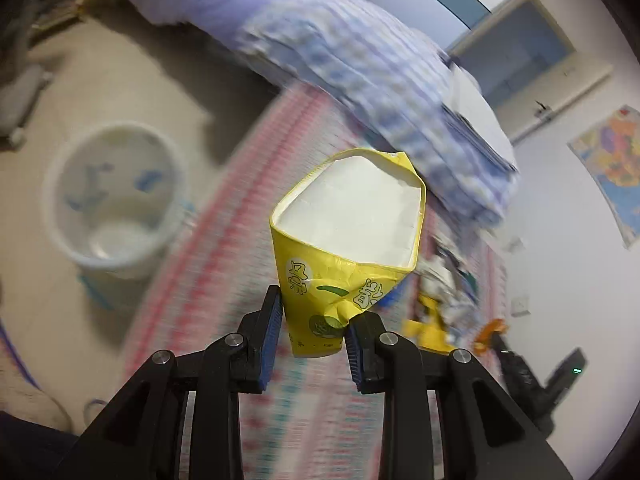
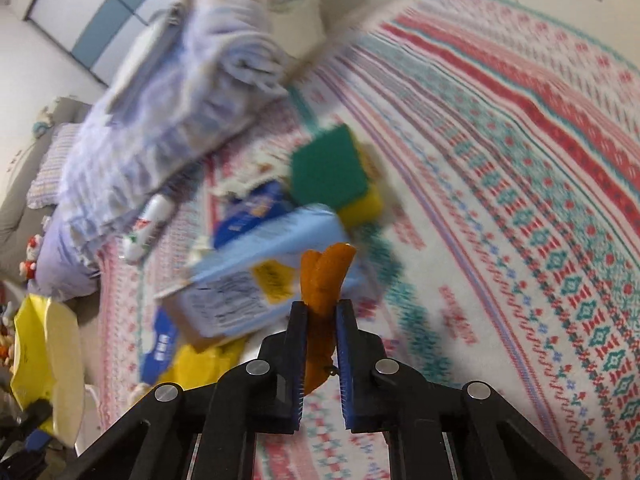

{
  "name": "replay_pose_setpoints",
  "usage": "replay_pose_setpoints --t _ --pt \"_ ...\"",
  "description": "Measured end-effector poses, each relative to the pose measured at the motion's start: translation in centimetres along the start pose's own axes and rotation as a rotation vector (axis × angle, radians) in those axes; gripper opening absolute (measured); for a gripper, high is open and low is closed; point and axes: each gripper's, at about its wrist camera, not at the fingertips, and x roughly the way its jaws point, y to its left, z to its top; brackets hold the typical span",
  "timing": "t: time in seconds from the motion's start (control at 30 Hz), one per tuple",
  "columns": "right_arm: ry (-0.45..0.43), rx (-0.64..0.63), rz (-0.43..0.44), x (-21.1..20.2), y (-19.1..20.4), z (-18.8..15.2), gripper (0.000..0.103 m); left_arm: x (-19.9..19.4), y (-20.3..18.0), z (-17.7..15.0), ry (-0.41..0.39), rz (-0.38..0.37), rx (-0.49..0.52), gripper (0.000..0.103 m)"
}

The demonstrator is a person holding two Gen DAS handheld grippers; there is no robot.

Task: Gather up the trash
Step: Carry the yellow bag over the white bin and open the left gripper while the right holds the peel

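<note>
left wrist view: left gripper (image 1: 313, 318), jaws partly closed on a crushed yellow paper cup (image 1: 344, 232), mouth pointing away; the white waste bin (image 1: 114, 196) stands on the floor to its left, off the bed's edge. right gripper (image 2: 321, 316) is pinched tight on an orange peel (image 2: 324, 276) above the patterned bedspread (image 2: 520, 160), farther from the bin.

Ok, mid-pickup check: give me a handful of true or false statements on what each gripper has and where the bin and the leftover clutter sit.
1. The left gripper is shut on a crumpled yellow paper cup. True.
2. The right gripper is empty. False: its pads clamp an orange peel.
3. The white waste bin stands on the bed. False: it stands on the floor beside the bed.
4. A green and yellow sponge lies on the patterned bedspread. True.
5. A light blue carton lies on the bedspread just beyond the peel. True.
6. The cup is already in the bin. False: it is in the left gripper, over the bedspread.
</note>
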Motion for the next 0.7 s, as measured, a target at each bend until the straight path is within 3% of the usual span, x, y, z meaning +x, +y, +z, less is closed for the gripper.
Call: replay_pose_setpoints --t 0.1,0.23,0.43,0.53,0.6,0.67,0.7 --pt "-0.035 -0.122 0.023 -0.6 3.7 -0.6 0.012 -1.4 4.7 0.8 -0.034 0.035 -0.065 0.031" --pt "-0.066 -0.302 0.050 -0.9 8.9 -2.4 0.012 -1.1 12.1 2.3 -0.064 0.140 -0.177 0.031" --pt "0.058 -0.447 0.194 1.1 15.2 -6.4 0.012 0.3 18.7 4.2 -0.028 0.204 -0.300 0.031" --pt "0.124 -0.480 0.259 2.3 18.1 -8.7 0.012 1.3 20.0 5.4 -0.026 0.158 -0.334 0.031" --pt "0.173 -0.497 0.295 3.6 20.6 -10.5 0.012 2.4 19.7 6.0 -0.011 0.129 -0.317 0.035" --pt "0.206 -0.519 0.319 4.6 22.9 -12.0 0.012 3.4 19.7 6.4 0.026 0.149 -0.294 0.056" --pt "0.221 -0.532 0.326 5.1 24.1 -12.8 0.012 3.5 20.0 6.2 0.027 0.162 -0.306 0.057"
